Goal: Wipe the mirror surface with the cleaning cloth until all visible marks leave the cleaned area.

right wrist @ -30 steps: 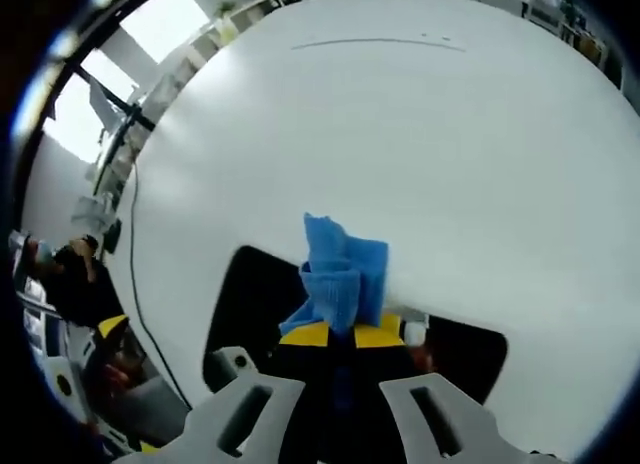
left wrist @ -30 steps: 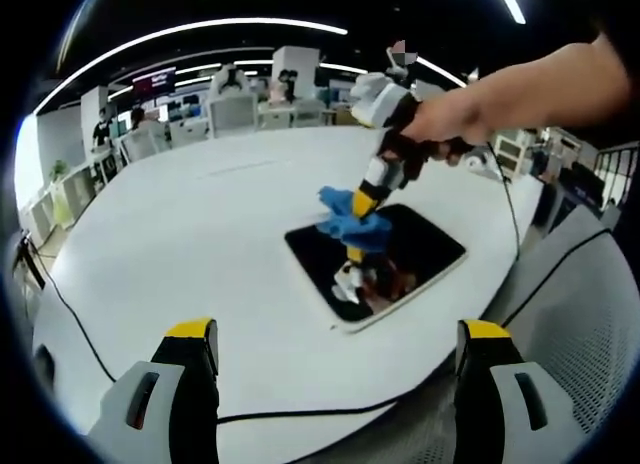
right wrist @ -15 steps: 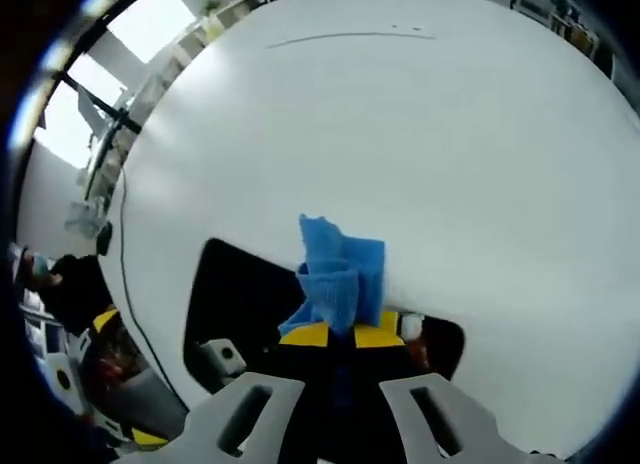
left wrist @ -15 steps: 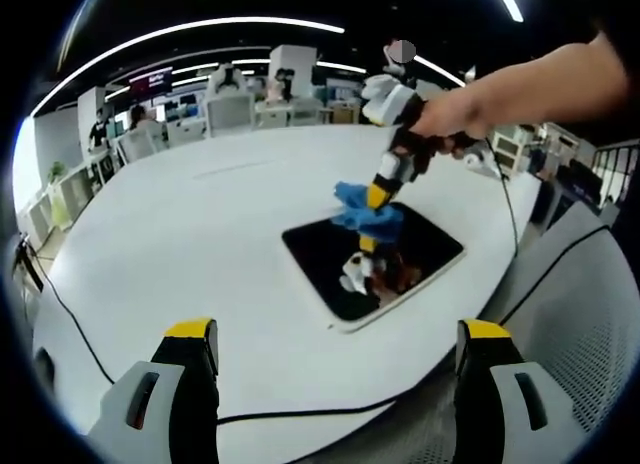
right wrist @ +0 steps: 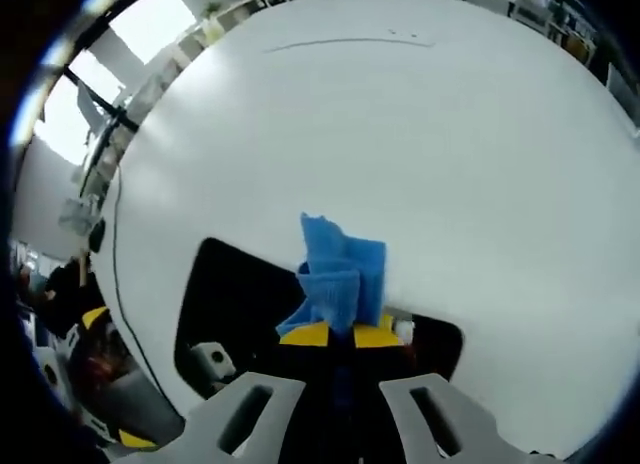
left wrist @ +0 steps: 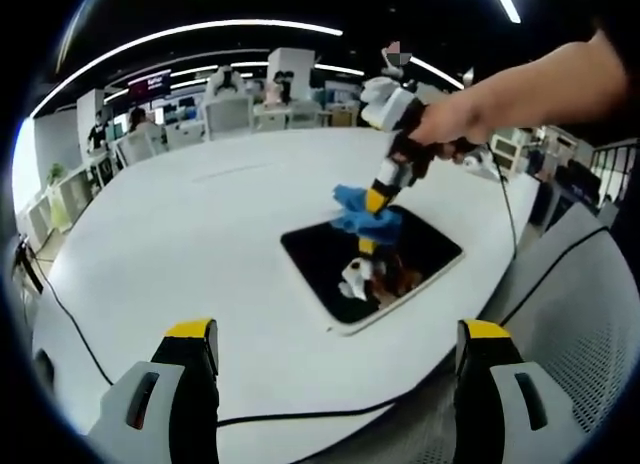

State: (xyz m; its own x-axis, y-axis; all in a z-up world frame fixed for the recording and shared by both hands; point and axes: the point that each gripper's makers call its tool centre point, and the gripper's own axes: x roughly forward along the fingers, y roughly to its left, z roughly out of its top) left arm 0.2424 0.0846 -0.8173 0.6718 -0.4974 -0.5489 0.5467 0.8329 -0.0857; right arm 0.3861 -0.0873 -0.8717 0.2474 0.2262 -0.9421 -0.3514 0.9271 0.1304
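Observation:
A dark rectangular mirror (left wrist: 330,264) with a pale rim lies flat on the white table (left wrist: 180,244). My right gripper (left wrist: 375,199), held by a person's hand, comes down from the upper right and is shut on a blue cleaning cloth (left wrist: 362,212), pressing it on the mirror's far edge. In the right gripper view the blue cloth (right wrist: 340,279) bunches up between the yellow-tipped fingers (right wrist: 305,334), with the mirror (right wrist: 225,299) below and to the left. My left gripper (left wrist: 335,349) hovers open over the table's near edge, well short of the mirror.
A black cable (left wrist: 90,334) runs along the table's near left edge. Another cable (left wrist: 512,209) hangs off the right edge. Desks, chairs and people stand in the office behind the table. A mesh chair back (left wrist: 590,324) sits at the right.
The right gripper has carried the cloth from the mirror's far left corner toward the middle of its far edge. The left gripper has stayed put.

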